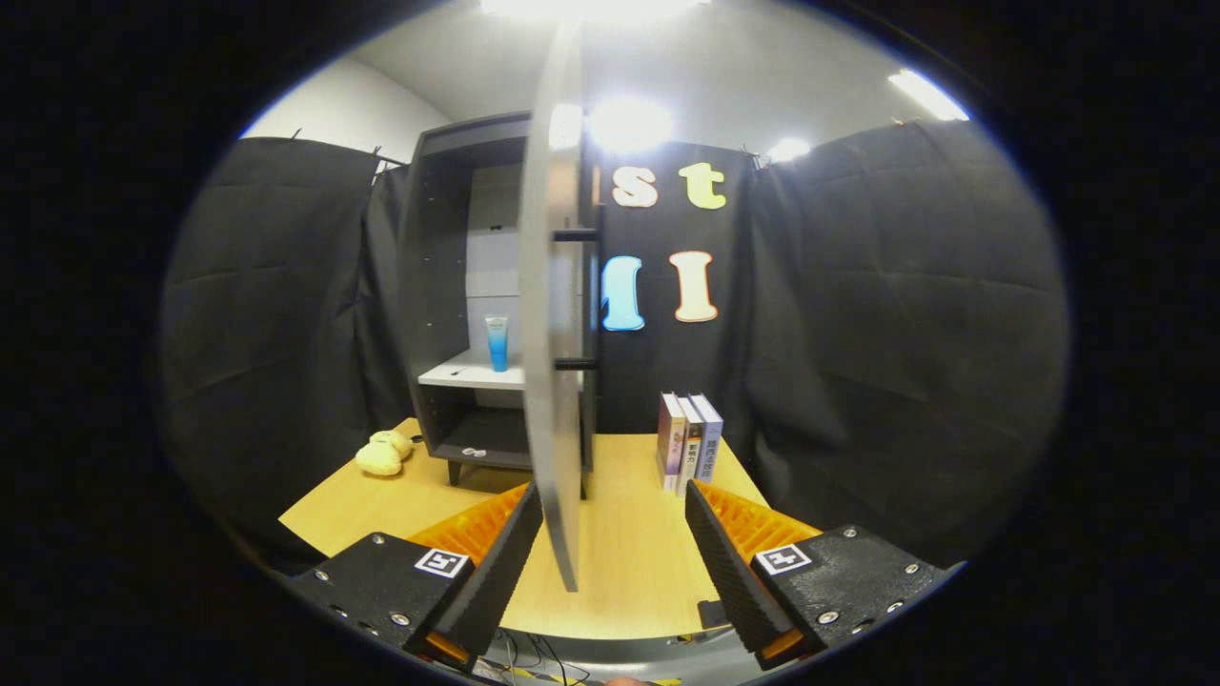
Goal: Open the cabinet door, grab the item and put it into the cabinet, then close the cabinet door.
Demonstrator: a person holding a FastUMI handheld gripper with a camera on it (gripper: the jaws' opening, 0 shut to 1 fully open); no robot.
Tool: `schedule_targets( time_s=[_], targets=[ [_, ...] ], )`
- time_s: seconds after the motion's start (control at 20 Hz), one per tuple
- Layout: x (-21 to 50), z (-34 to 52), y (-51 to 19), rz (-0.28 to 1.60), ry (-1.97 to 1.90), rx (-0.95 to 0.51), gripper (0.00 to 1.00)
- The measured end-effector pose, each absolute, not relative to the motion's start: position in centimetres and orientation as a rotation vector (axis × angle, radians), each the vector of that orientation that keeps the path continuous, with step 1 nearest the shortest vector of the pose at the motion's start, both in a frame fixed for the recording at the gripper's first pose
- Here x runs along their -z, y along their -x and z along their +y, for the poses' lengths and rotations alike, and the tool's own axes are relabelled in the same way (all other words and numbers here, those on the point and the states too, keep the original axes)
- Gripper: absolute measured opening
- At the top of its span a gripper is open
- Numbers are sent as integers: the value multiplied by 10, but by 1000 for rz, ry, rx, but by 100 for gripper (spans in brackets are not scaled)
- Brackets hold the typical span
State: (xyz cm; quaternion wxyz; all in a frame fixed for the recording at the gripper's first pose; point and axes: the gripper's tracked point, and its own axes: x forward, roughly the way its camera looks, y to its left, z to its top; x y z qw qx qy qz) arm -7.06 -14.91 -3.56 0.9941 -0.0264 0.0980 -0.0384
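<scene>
gripper (pixel 615 510) spread, cabinet door (pixel 556 314) ajar btwn fingers

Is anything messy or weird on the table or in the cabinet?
Nothing looks spilled or broken. The cabinet door swings wide open, edge-on toward the open tool. A blue tube stands upright on the cabinet shelf. Three books stand neatly on the table. A yellow plush toy lies beside the cabinet.

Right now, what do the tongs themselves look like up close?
The tongs have two wedge-shaped fingers with finely ribbed inner faces. Each finger sits on a blocky mount fixed with small screws, and each mount carries a square black-and-white marker tag. Thin cables show below, between the mounts.
</scene>
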Motion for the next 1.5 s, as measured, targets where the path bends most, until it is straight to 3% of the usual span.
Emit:
schedule_targets(
  time_s=[0.45,0.75,1.15,1.5],
  targets=[
    [10,-211,12,157,18,29,93],
    [-11,-184,-17,142,-13,-70,93],
    [-14,-171,-17,140,93,-50,92],
    [-6,-103,-17,154,45,-95,91]
  ],
)
